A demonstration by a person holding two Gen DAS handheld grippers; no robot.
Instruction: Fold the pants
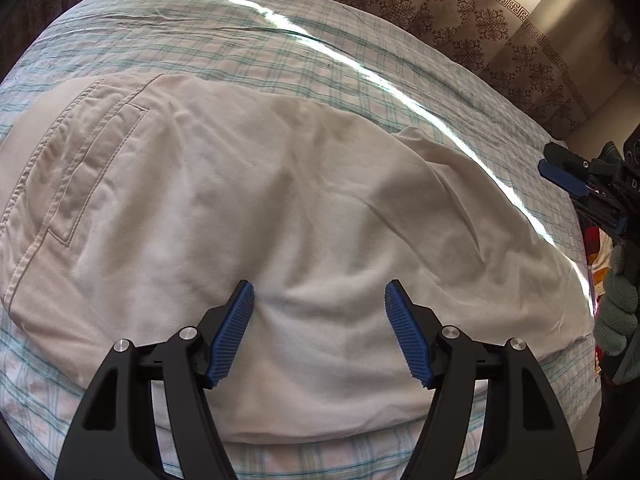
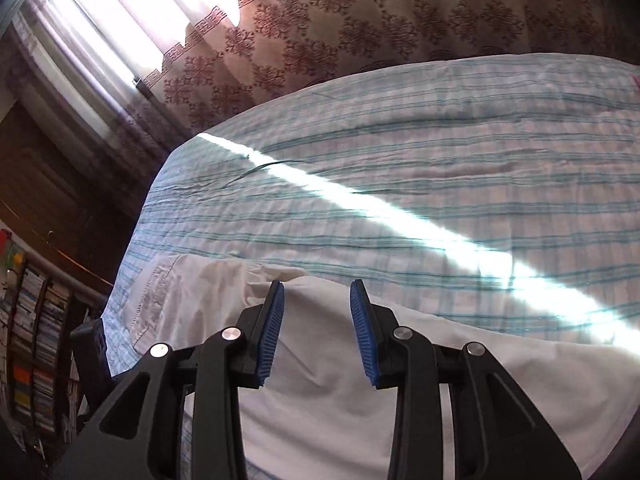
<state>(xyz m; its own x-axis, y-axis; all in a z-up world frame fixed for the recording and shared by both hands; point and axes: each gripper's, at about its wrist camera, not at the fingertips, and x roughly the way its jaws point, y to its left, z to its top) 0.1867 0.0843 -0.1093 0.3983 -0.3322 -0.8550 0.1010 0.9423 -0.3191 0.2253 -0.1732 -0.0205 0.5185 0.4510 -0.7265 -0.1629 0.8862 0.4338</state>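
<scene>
While cream pants [image 1: 248, 208] lie folded on the checked bedsheet [image 1: 280, 52], both tools, left [image 1: 319, 300] and right [image 2: 317, 300], gape, holding nothing.

A bed [image 1: 360, 64] is covered by a wrinkled sheet [image 2: 440, 184] checked in white and teal, crossed diagonally by a bright strip of sunlight [image 2: 400, 216]. A patterned brown curtain [image 2: 360, 28] is hung behind it. Shelves packed with books [image 2: 36, 340] are seen at the left.
</scene>
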